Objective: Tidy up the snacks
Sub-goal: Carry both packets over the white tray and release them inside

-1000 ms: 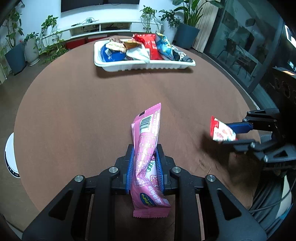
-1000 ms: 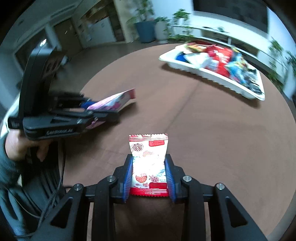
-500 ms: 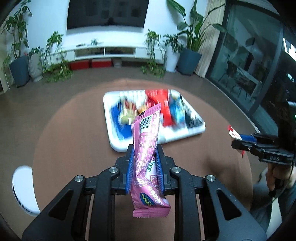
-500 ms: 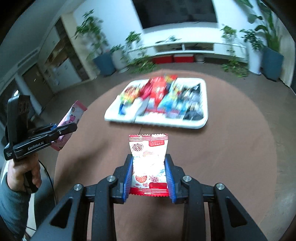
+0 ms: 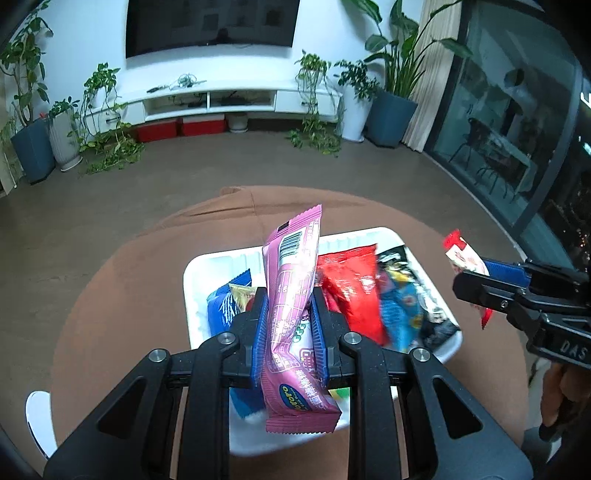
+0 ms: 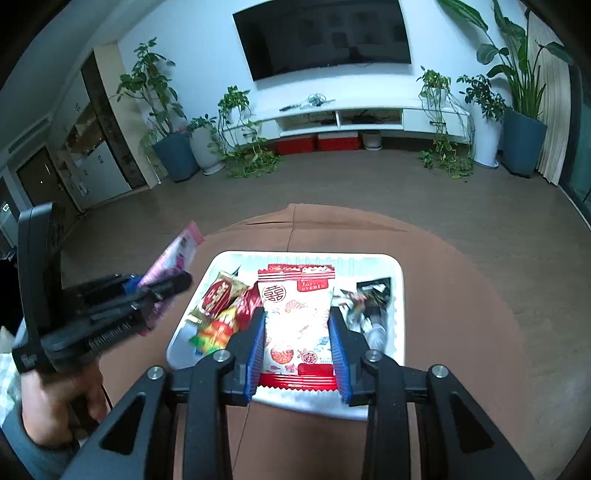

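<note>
Carried from bare tablecloth to above white tray (image 5: pixel 436 275): left gripper (image 5: pixel 290 332) pinching pink packet (image 5: pixel 291 280), right gripper (image 6: pixel 297 345) pinching red-white packet (image 6: pixel 295 314). Best lowered into gaps before letting go.

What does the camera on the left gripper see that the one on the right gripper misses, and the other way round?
Only the left wrist view shows the pink packet's barcode side close up between the left gripper's pads, and the glass wall on the right.

Only the right wrist view shows the white and red packet face on in the right gripper, the hand holding the other gripper, and the cabinets at left.

Both show the white tray of snacks, the brown table and the television.
</note>
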`<state>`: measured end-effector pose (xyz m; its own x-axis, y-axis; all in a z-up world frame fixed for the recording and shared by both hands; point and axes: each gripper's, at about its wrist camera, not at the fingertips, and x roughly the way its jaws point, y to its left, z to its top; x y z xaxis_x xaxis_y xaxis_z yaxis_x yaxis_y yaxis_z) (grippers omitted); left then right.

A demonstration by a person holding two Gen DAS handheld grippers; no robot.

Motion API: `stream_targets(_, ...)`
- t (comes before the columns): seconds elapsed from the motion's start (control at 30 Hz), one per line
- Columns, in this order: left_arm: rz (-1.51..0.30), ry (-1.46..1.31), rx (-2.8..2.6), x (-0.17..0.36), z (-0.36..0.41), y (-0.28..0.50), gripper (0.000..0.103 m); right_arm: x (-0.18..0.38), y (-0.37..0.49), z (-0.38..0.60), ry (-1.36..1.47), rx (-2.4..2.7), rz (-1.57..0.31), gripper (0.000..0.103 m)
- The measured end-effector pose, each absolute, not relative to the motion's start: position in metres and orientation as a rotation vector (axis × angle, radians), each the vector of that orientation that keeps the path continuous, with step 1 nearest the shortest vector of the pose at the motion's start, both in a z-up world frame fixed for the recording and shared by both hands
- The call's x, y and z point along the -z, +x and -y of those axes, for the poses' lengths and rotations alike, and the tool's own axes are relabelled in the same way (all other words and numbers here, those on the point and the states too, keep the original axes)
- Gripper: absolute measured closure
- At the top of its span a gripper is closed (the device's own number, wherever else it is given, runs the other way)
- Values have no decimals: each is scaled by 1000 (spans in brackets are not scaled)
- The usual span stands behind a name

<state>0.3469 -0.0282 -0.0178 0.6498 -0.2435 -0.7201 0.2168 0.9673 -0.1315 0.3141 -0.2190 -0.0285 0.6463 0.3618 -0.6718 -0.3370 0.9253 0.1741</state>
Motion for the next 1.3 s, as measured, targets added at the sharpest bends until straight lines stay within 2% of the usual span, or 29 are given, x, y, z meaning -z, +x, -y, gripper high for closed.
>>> stream_targets(0.57,-872,-4,263,99,53,419,83,78,361,168,-125,-342,-816,68)
stream_targets(1.07,-856,24,255,122,56,443,80,94,374,168,-102,-342,-854,67)
stream_targets(1.23,-859,8,250,113,52,433,76,89,372,171,-89,-340,-858,63)
stream_targets(1.3,-859,8,244,111,51,432,70,88,370,171,-99,-337,-853,62)
